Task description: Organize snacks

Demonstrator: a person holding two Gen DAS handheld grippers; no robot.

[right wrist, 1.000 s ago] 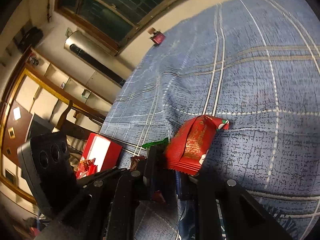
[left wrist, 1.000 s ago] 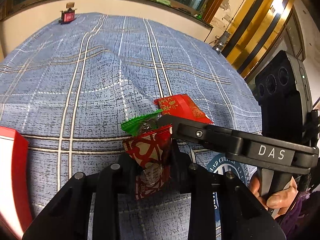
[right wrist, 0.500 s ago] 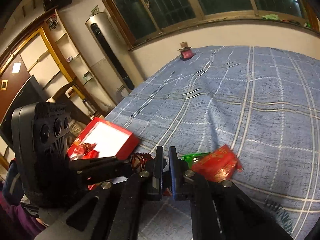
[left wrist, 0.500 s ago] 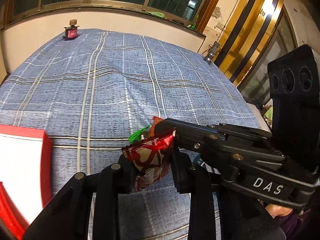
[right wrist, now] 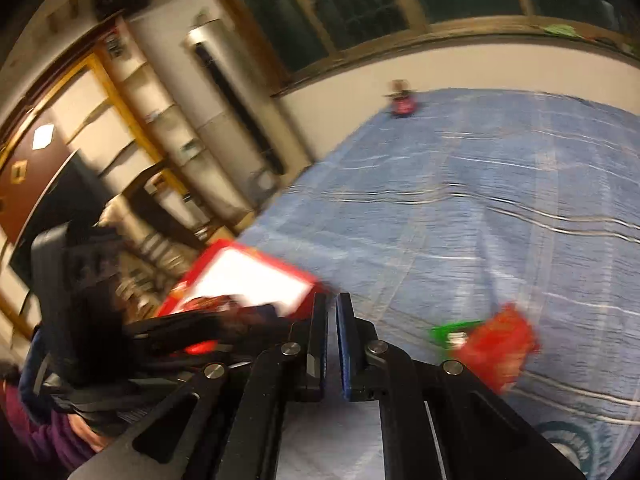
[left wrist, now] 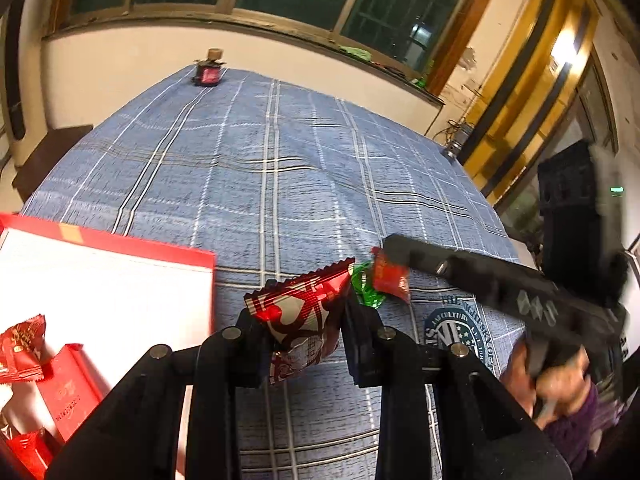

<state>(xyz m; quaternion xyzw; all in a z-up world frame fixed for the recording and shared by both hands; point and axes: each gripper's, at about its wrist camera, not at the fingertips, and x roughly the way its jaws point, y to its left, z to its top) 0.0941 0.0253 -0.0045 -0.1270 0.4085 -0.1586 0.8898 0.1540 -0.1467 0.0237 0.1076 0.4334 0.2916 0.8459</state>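
Above the near edge of the table (left wrist: 280,168), the left gripper (left wrist: 304,344) is pinching a crinkled foil snack packet (left wrist: 306,312) between its black jaws; the packet is glossy red with a white swirl pattern and a serrated top seam, and it is hanging clear of the cloth. Covering the table is a blue woven cloth (right wrist: 480,208) crossed by white and dark check lines, rippling in shallow folds. Toward the near left corner a flat rectangular box (left wrist: 120,280) with a red rim and white lining is lying open, holding several red wrapped snacks (left wrist: 22,344). Just beyond the held packet, a green foil sweet (left wrist: 366,290) and a ribbed red packet (left wrist: 390,280) are lying touching each other on the cloth. Over them the right gripper (right wrist: 332,344) is hanging with its flat jaws pressed nearly together on nothing, a blurred hand (left wrist: 556,376) gripping its handle. At the far left corner a small dark red jar (left wrist: 208,70) is standing upright.
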